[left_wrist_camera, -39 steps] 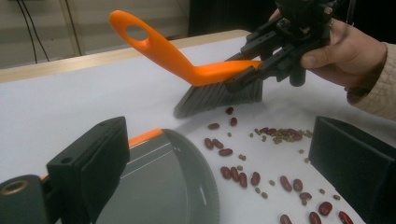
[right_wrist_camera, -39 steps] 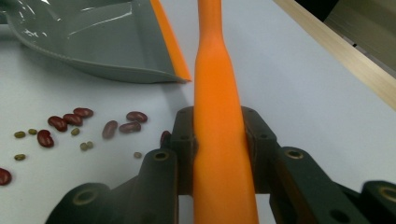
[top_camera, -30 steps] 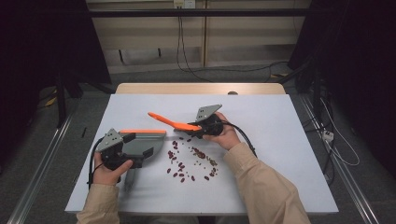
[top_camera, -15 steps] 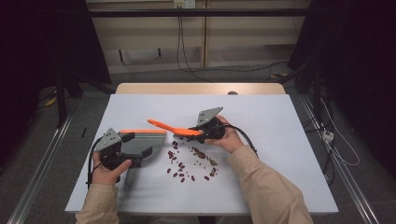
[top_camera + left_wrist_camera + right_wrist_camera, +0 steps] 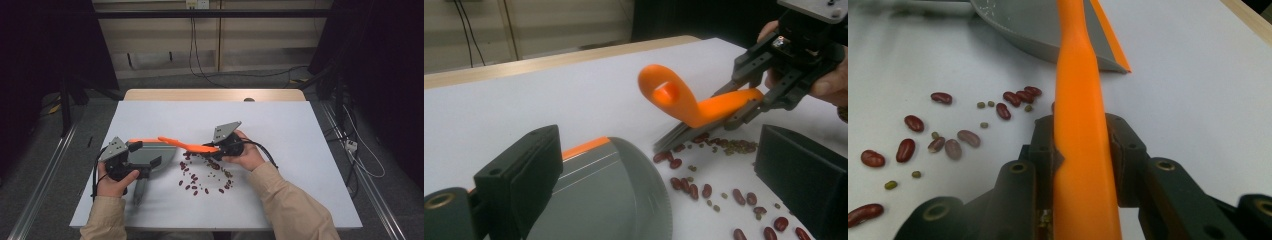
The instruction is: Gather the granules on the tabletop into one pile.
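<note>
Left gripper [image 5: 150, 164]: near left of the worktop [image 5: 280, 125], held in the person's left hand [image 5: 114, 181]. The high view shows it over the grey dustpan [image 5: 161, 152]; whether the jaws clamp the pan cannot be told. The left gripper view shows its own two jaws standing wide, with the pan's curved lip between them.

Dustpan: lies flat on the worktop, orange strip along its far edge, mouth towards the beans [image 5: 205, 175]. A grey handle runs towards the near edge.

Brush [image 5: 187, 145]: orange handle, held level above the worktop, loop end over the pan's far edge. The left gripper view adds dark bristles [image 5: 684, 134] under the handle, their tips touching the beans nearest the pan; the high view hides these.

Beans: red kidney beans scattered at centre, right of the pan. Both gripper views add small green beans [image 5: 890, 185] among them, too small to tell from above.

Right gripper [image 5: 216, 149]: centre, right of the beans, in the right hand [image 5: 245, 156]; jaws narrow, clamped on the brush handle, seen close in the right gripper view.

Surface: white sheet on a wooden top, bare wood along the far edge.

Room: dark, with grey floor, floor rails either side, cables on the far wall.

Cut off: the person's forearms, in beige sleeves, at the near edge.
</note>
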Demonstrator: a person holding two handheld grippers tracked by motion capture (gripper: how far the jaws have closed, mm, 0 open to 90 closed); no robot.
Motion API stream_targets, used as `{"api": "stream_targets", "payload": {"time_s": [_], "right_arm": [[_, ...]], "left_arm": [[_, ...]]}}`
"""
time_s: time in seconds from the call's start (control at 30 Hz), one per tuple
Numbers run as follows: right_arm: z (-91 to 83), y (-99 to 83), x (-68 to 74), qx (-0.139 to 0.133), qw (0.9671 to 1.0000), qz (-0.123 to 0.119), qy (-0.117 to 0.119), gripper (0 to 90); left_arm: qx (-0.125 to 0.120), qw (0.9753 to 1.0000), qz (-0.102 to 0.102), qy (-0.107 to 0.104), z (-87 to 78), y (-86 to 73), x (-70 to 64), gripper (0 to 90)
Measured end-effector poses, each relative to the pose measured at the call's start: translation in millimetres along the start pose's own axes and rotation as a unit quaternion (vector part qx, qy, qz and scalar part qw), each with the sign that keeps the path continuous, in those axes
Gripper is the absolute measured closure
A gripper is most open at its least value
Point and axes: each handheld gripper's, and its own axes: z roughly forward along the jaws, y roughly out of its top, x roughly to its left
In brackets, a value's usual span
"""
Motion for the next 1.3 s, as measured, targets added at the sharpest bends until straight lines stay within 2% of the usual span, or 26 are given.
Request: {"api": "stream_targets", "payload": {"time_s": [0.43,0.67,0.73,0.83,0.97,1.07,1.13,1.3], "right_arm": [[-8.1,-2.1,14.6,0.002,0.9999,-0.006,0.009,69.6],[-13.1,-0.1,17.1,-0.001,0.9998,-0.001,0.022,70.2],[-15.8,1.5,14.3,-0.013,0.9997,0.006,0.022,70.7],[-17.0,4.2,7.4,-0.021,0.9997,0.006,0.008,70.8],[-11.3,6.8,-7.4,-0.034,0.9993,0.014,-0.007,70.9],[-5.9,8.8,-19.1,-0.055,0.9981,0.026,-0.012,70.9],[-0.9,9.9,-25.8,-0.055,0.9978,0.029,-0.024,70.9],[17.4,8.6,-34.9,-0.033,0.9988,0.028,-0.024,70.8]], "left_arm": [[0.001,1.0,-0.006,0.005,-2.5,-1.6,5.6,5.3],[-0.002,0.9999,-0.009,0.011,-5.0,-2.2,9.0,5.3],[0.0,0.9999,-0.009,0.011,-5.2,-2.6,9.6,5.3],[0.001,0.9999,-0.01,0.011,-4.0,-3.4,10.5,5.3],[0.0,0.9999,-0.013,0.009,-3.0,-3.2,10.8,5.2],[0.0,0.9999,-0.014,0.01,-2.9,-3.3,11.8,5.3],[0.0,0.9998,-0.016,0.011,-3.4,-3.3,12.5,5.3],[-0.003,0.9998,-0.017,0.012,-4.8,-3.2,12.9,5.2]]}}
